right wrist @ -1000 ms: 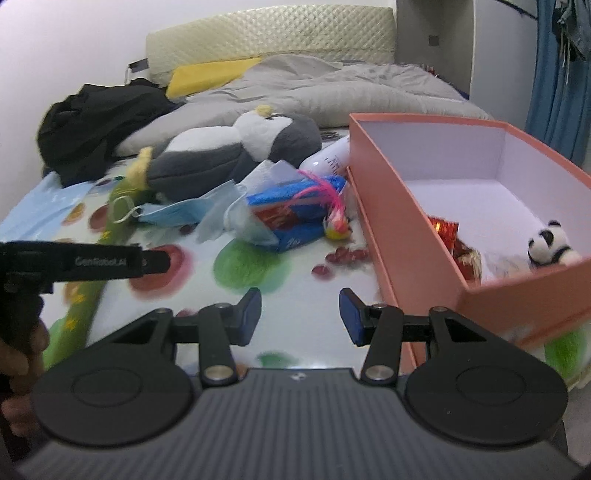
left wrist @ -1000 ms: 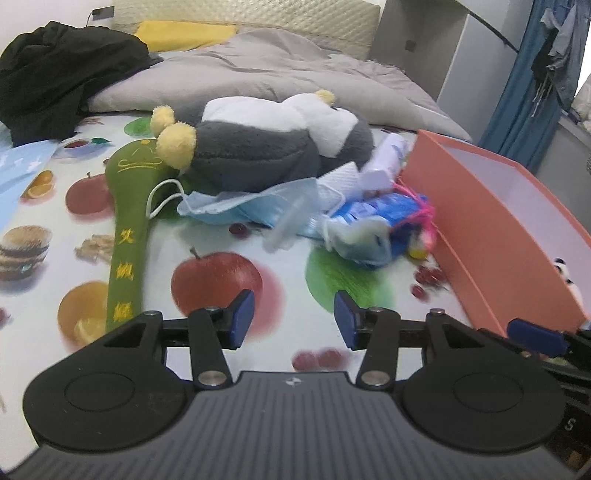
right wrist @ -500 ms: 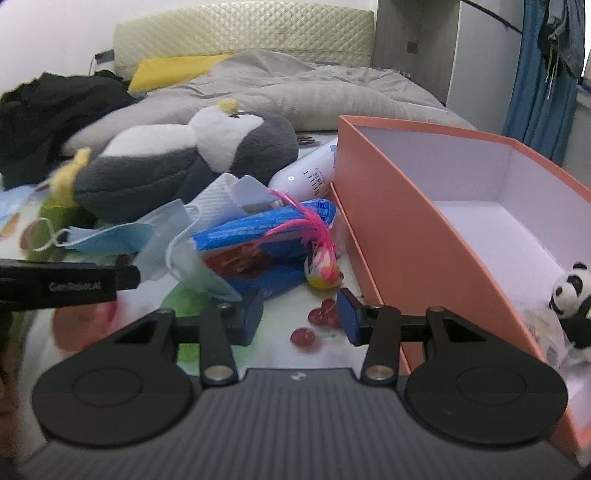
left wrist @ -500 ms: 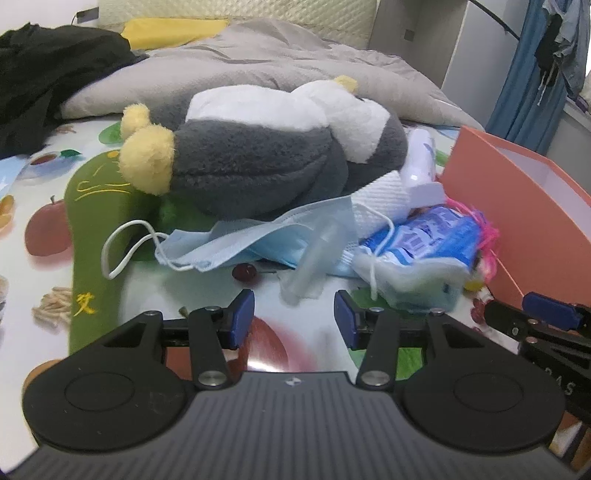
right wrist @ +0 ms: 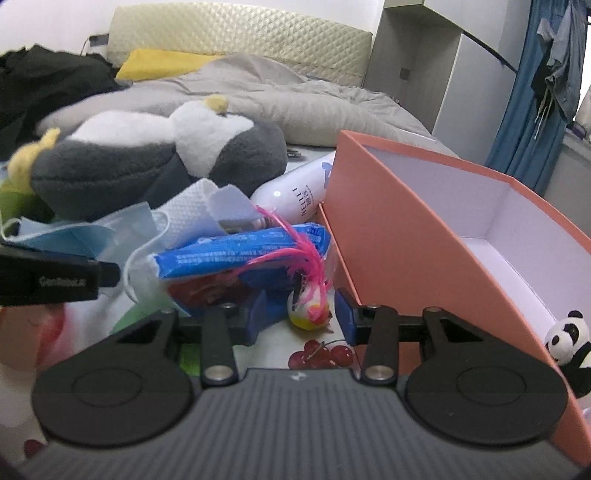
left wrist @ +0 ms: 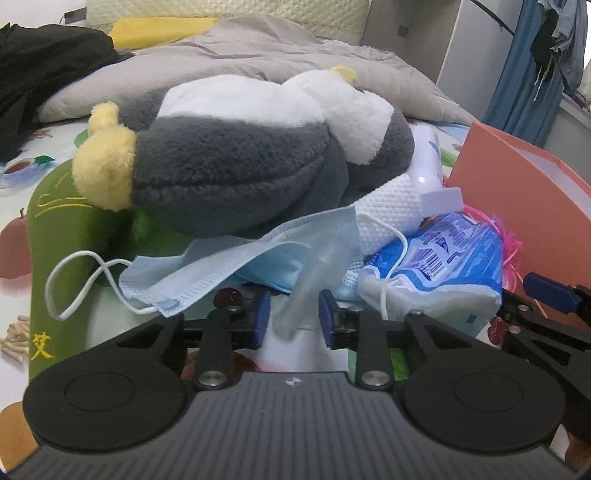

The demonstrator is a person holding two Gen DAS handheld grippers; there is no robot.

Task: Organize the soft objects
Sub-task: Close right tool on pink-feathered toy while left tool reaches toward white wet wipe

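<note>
A grey-and-white plush penguin (left wrist: 236,155) lies on the bed, also in the right wrist view (right wrist: 147,162). Blue face masks (left wrist: 236,266) spill in front of it. My left gripper (left wrist: 291,318) is open, its jaws on either side of a translucent mask fold. My right gripper (right wrist: 300,314) is open around a small ball toy with pink feathers (right wrist: 308,314). A blue tissue pack (right wrist: 240,258) lies beside it. The orange box (right wrist: 406,236) stands to the right with a small panda plush (right wrist: 570,343) inside.
A green embroidered plush stick (left wrist: 55,236) lies at the left. A white bottle (right wrist: 295,192) leans against the box. A grey duvet (left wrist: 258,48), a yellow pillow (left wrist: 162,29) and black clothes (left wrist: 40,70) lie behind. The sheet has a fruit print.
Both grippers have moved forward into the pile. The left now straddles the mask fold; the right now straddles the feathered ball.
</note>
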